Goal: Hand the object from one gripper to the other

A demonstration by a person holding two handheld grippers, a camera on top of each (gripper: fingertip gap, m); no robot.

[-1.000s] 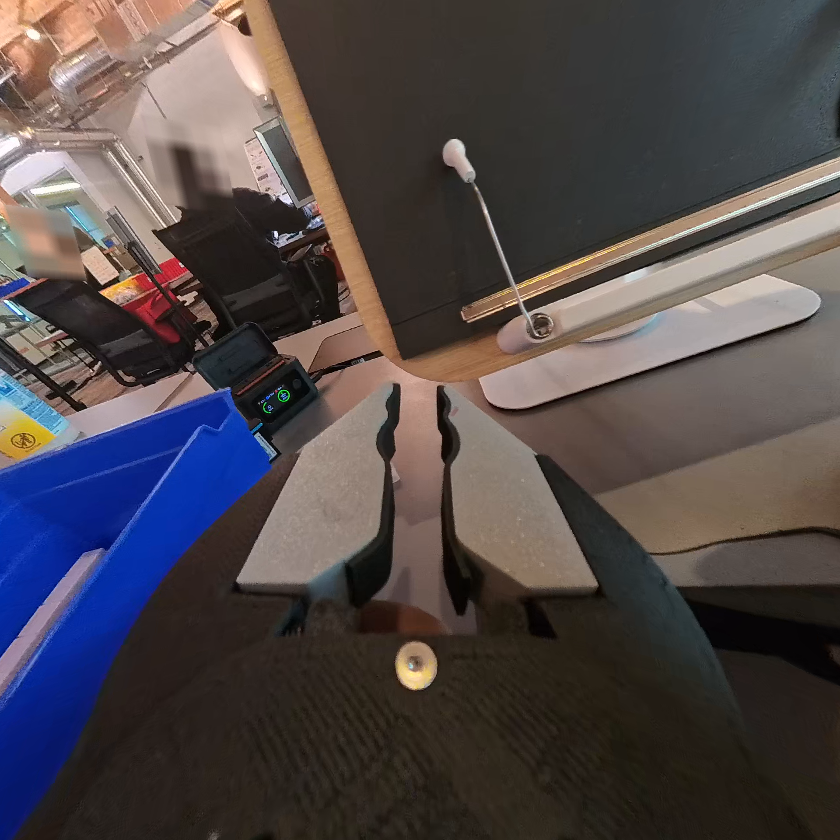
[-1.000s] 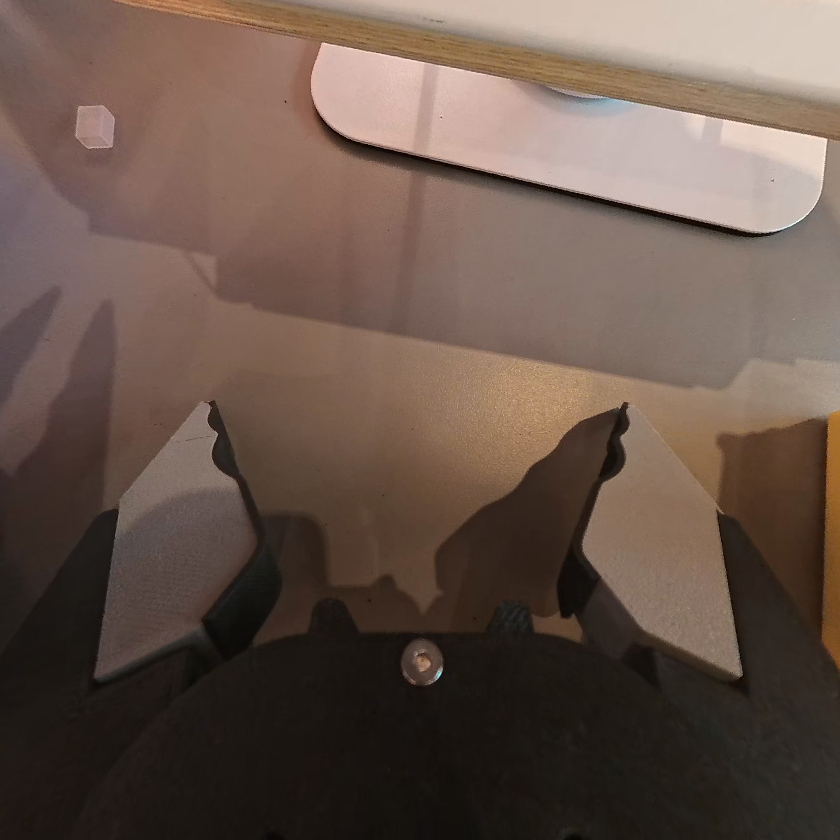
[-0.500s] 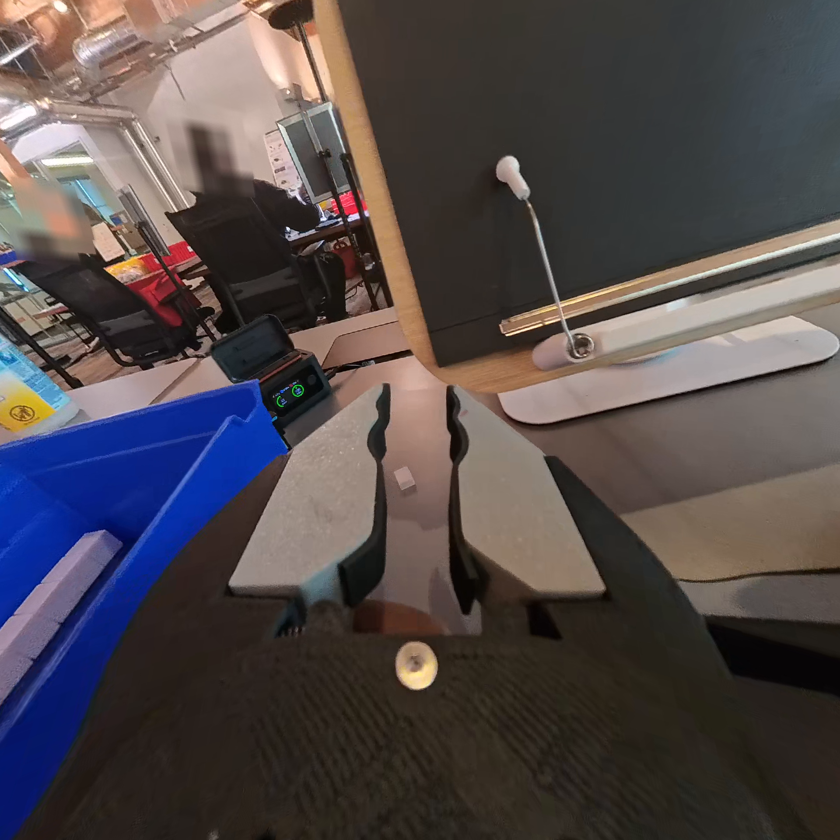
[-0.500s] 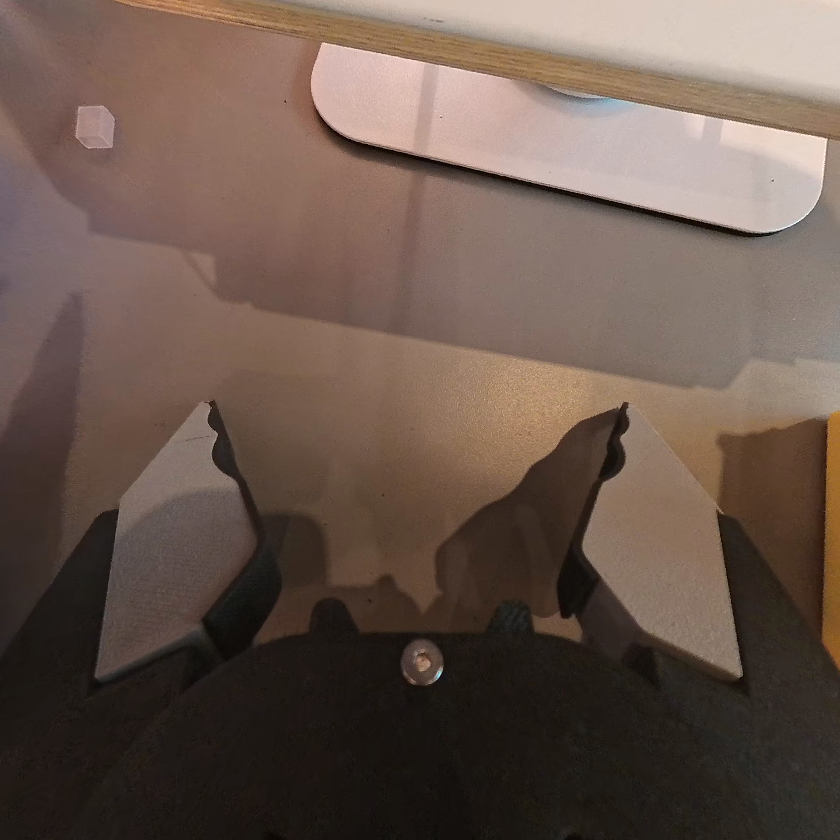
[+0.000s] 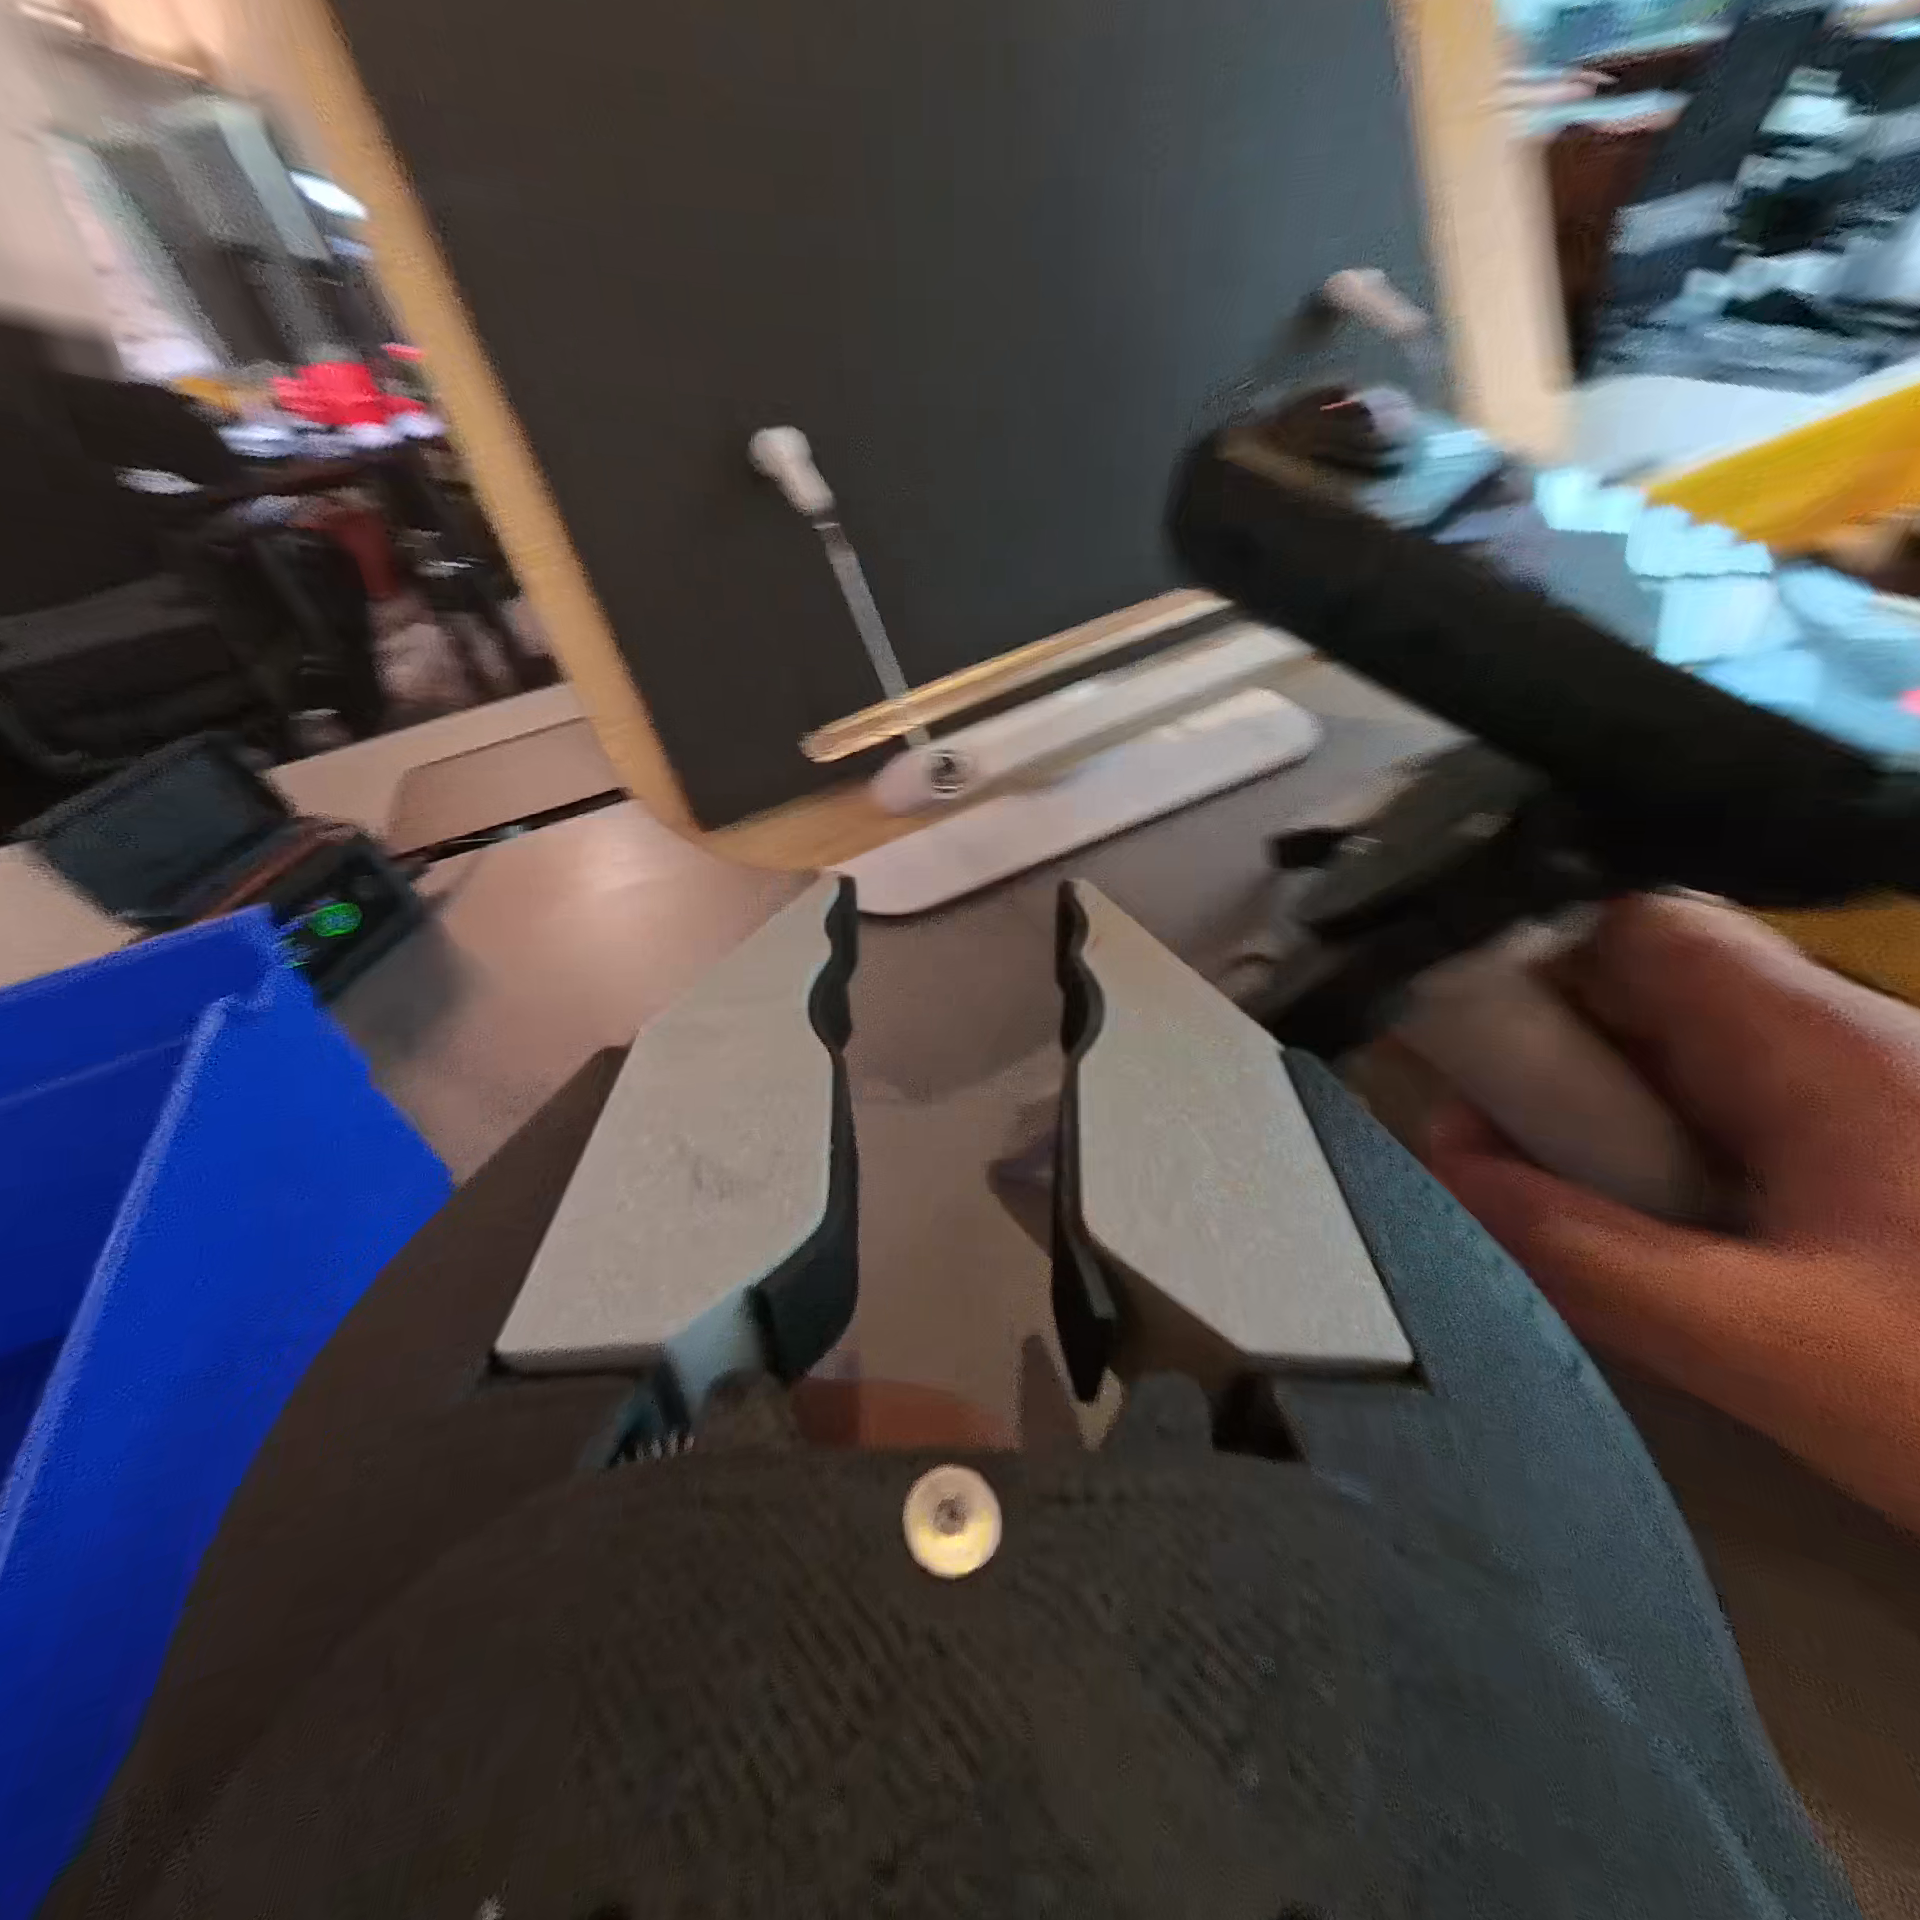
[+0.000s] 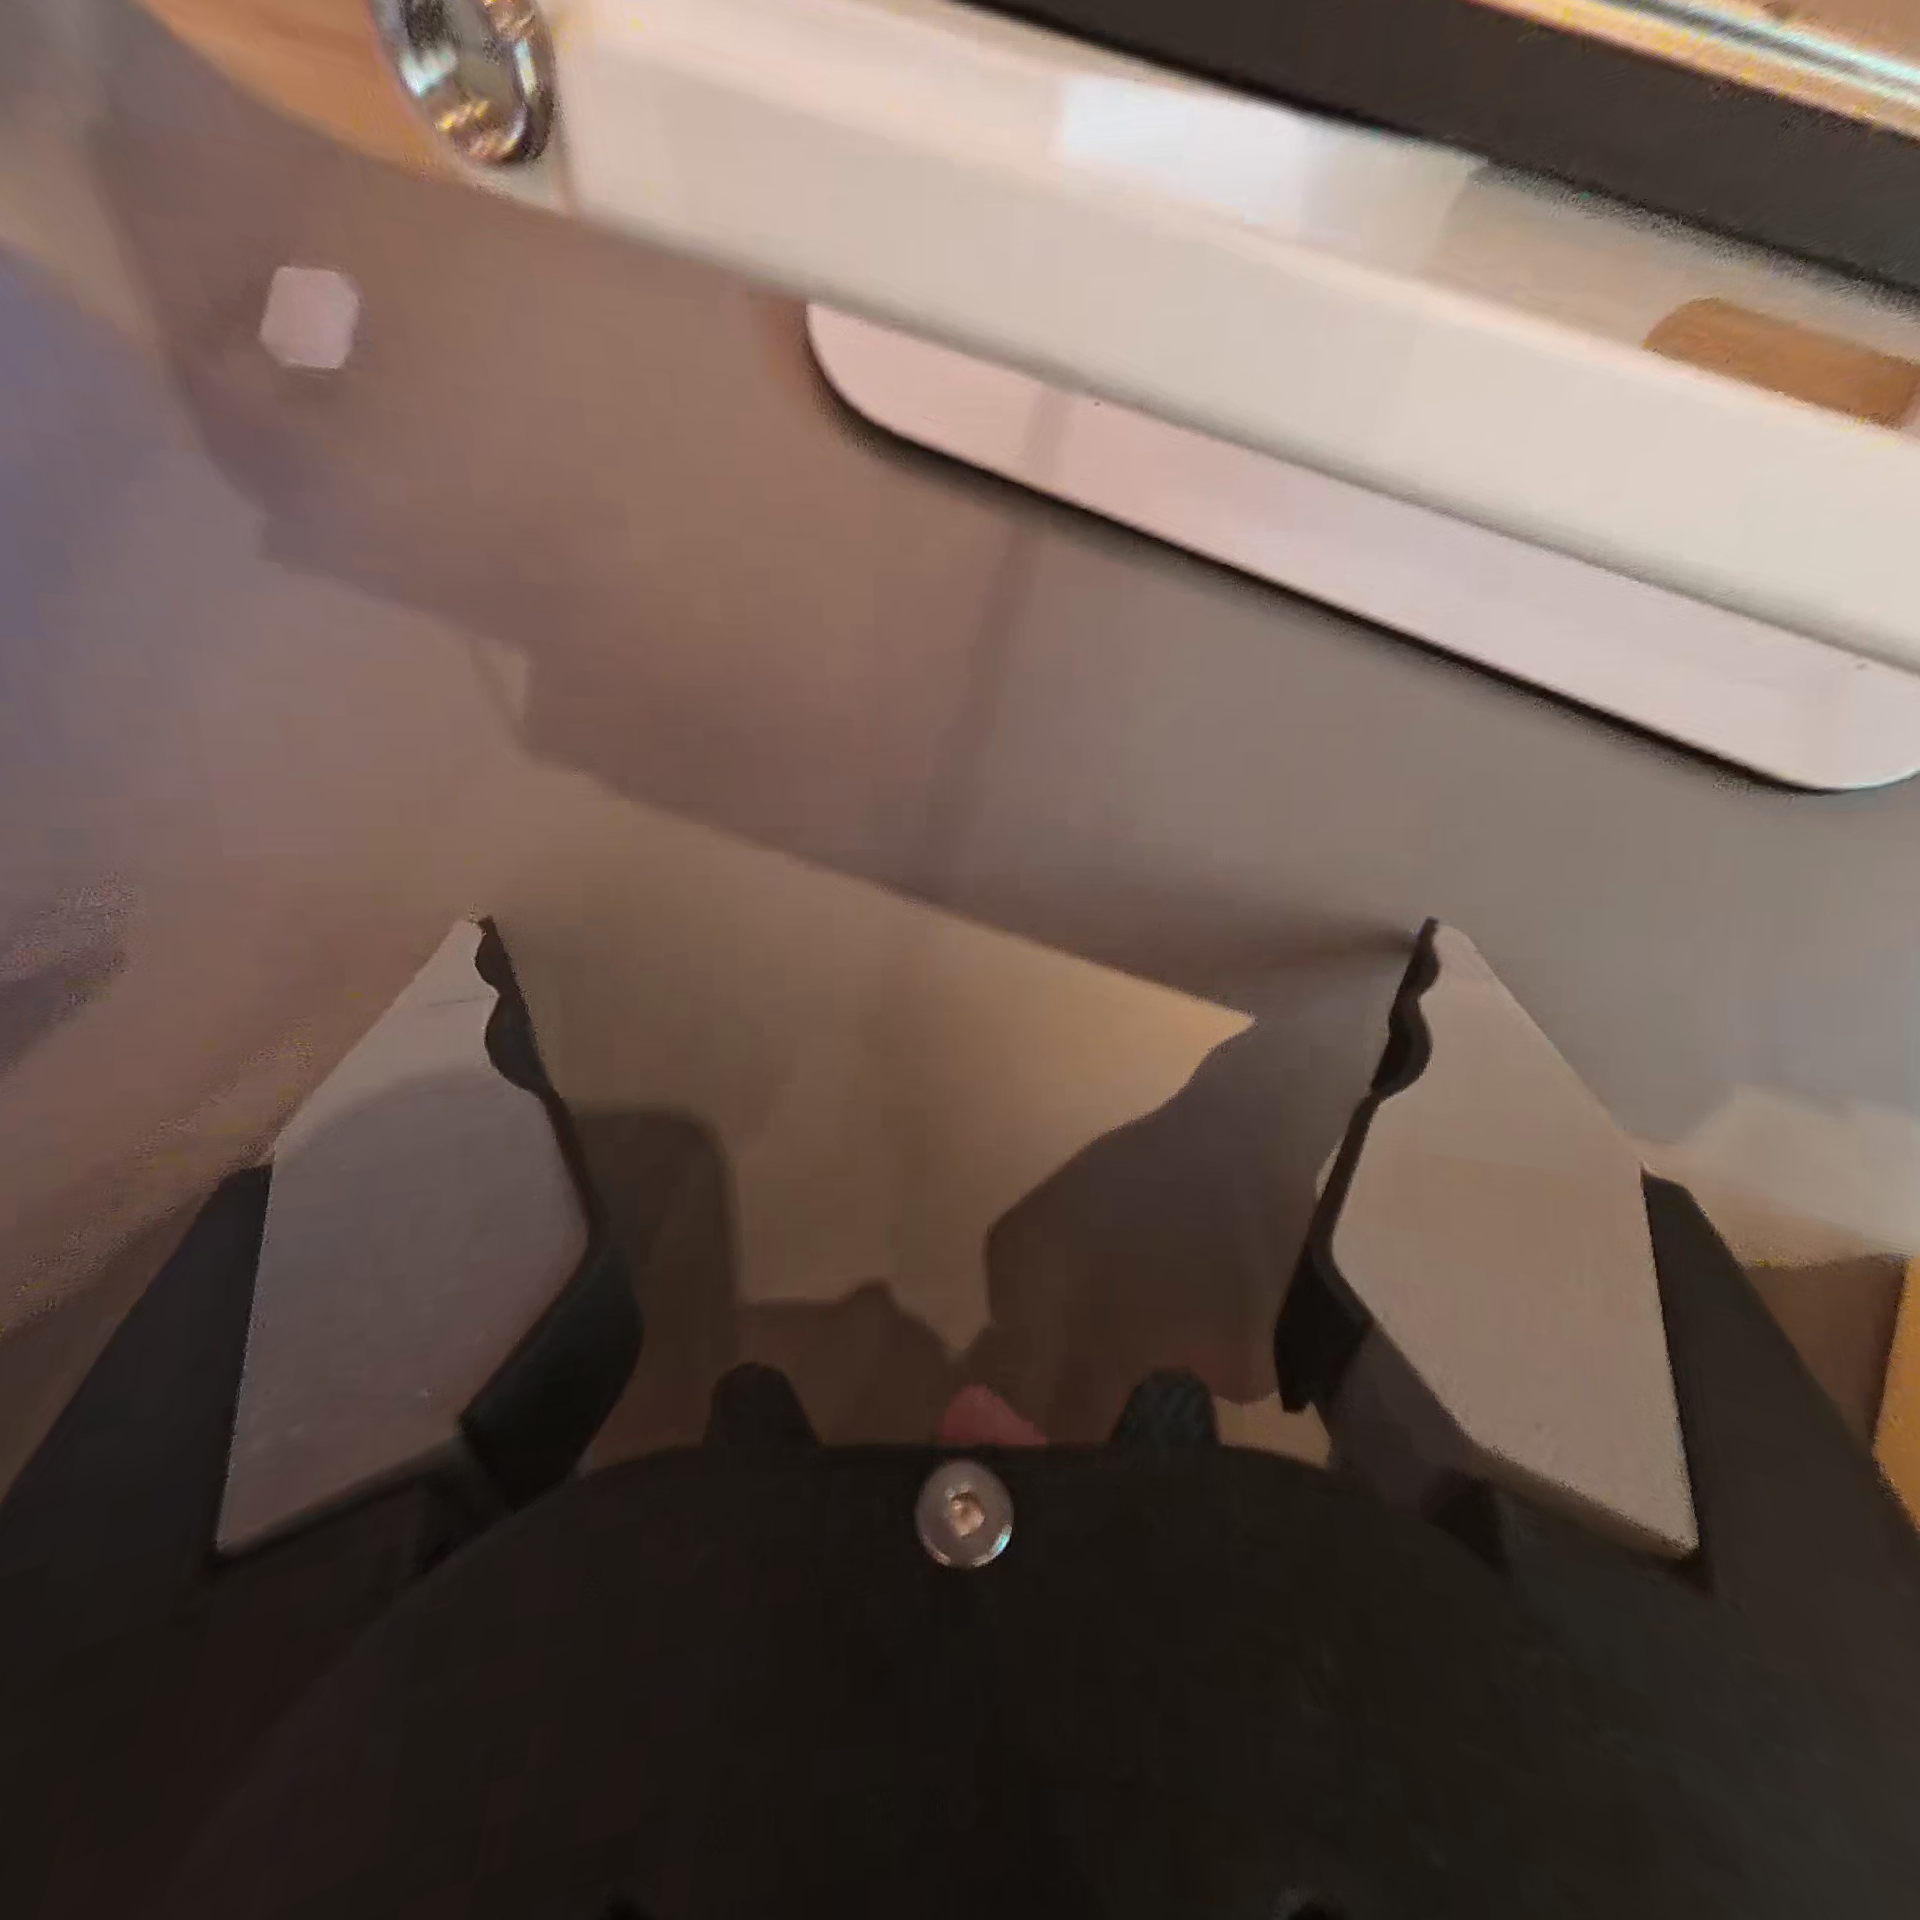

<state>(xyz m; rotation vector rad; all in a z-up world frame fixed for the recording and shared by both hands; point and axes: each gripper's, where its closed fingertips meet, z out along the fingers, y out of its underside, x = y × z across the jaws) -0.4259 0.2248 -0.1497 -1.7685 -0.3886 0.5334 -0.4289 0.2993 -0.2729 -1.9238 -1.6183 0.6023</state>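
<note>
A small white cube (image 6: 310,317) lies on the grey table at the far left of the right wrist view, well ahead and left of my right gripper (image 6: 954,925). That gripper is wide open and empty, low over the table. My left gripper (image 5: 956,914) is partly open with nothing between its fingers. The left wrist view is blurred and the cube does not show in it. The black body of the right gripper (image 5: 1455,644), held by a hand (image 5: 1714,1164), shows at the right of the left wrist view.
A blue bin (image 5: 156,1195) stands close on the left. A dark board with a wooden rim (image 5: 935,312) on a white flat base (image 6: 1351,582) stands ahead. A small black device with a green display (image 5: 332,920) sits behind the bin. The right tips stand about 12 cm off the small white cube (image 6: 310,317).
My left gripper has opened wider and swung right, bringing the right gripper and hand into its view. The right gripper has moved forward; the cube now looks closer.
</note>
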